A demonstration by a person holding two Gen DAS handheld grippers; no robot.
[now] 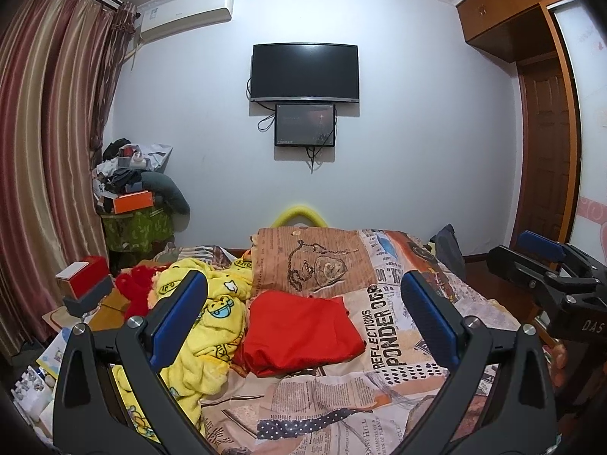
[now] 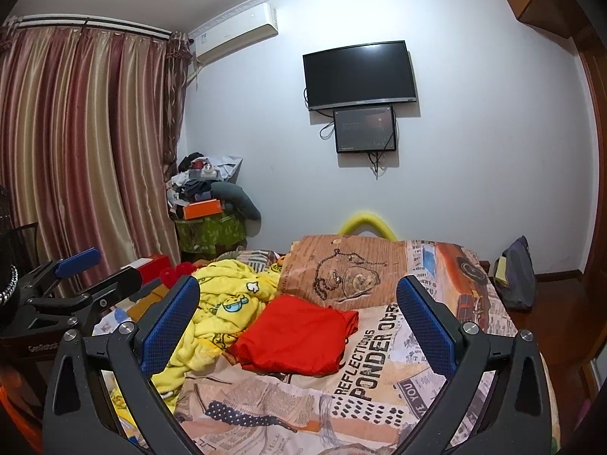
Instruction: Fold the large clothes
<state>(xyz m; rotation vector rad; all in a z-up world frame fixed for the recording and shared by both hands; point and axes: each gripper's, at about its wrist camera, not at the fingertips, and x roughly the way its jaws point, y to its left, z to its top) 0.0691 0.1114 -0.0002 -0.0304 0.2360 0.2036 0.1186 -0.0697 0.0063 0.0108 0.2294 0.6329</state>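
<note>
A red garment point(image 1: 299, 331) lies folded in a rough rectangle on the newspaper-print bedcover point(image 1: 394, 326). It also shows in the right wrist view point(image 2: 299, 335). A crumpled yellow cartoon-print garment point(image 1: 205, 326) lies to its left, also in the right wrist view point(image 2: 224, 311). My left gripper point(image 1: 303, 295) is open and empty, held above the bed short of the red garment. My right gripper point(image 2: 297, 297) is open and empty, likewise above the bed. The right gripper shows at the right edge of the left wrist view point(image 1: 546, 261); the left gripper shows at the left of the right wrist view point(image 2: 95, 273).
A red and white box point(image 1: 83, 275) and a red fuzzy item point(image 1: 136, 288) sit left of the bed. A cluttered stand point(image 1: 132, 204) stands by the striped curtain point(image 1: 45, 151). A TV point(image 1: 303, 72) hangs on the far wall. A dark bag point(image 2: 518, 276) lies right of the bed.
</note>
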